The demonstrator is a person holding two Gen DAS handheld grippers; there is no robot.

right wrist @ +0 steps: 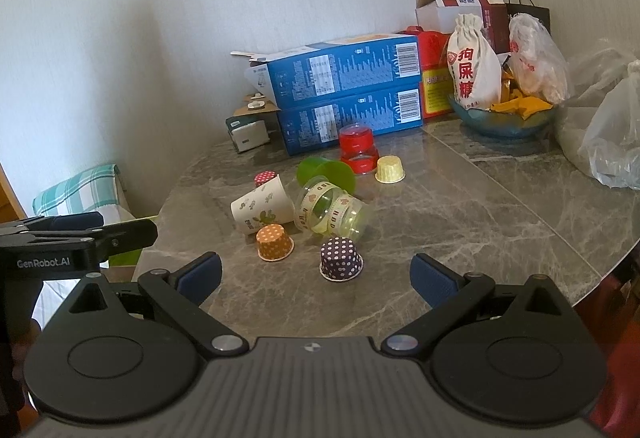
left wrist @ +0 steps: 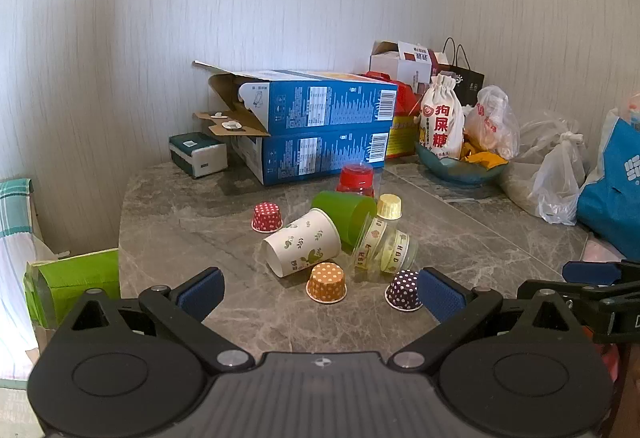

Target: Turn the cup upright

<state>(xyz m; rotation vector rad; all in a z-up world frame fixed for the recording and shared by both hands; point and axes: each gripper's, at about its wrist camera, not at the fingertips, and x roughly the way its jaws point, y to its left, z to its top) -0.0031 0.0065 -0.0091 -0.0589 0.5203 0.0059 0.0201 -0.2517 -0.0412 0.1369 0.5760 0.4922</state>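
Several cups sit in a cluster on the grey marble table (left wrist: 200, 222). A white paper cup with leaf print (left wrist: 302, 248) (right wrist: 262, 209), a green cup (left wrist: 344, 211) (right wrist: 326, 171) and a clear ribboned cup (left wrist: 384, 248) (right wrist: 330, 213) lie on their sides. Small dotted cups stand upside down: orange (left wrist: 326, 282) (right wrist: 274, 242), purple (left wrist: 404, 290) (right wrist: 341, 259), red (left wrist: 267, 217) (right wrist: 265, 178) and yellow (left wrist: 389, 206) (right wrist: 389, 169). A red cup (left wrist: 356, 179) (right wrist: 357, 147) stands inverted behind. My left gripper (left wrist: 320, 296) is open and empty before the cluster. My right gripper (right wrist: 316, 276) is open and empty, just short of the purple cup.
Two stacked blue boxes (left wrist: 320, 125) (right wrist: 344, 93) stand behind the cups by the wall. A bowl (left wrist: 460, 167) (right wrist: 504, 121) with a white pouch and snacks, plastic bags (left wrist: 556, 181) (right wrist: 612, 141) and a blue bag (left wrist: 616, 189) crowd the right. A green box (left wrist: 74, 278) sits off the left edge.
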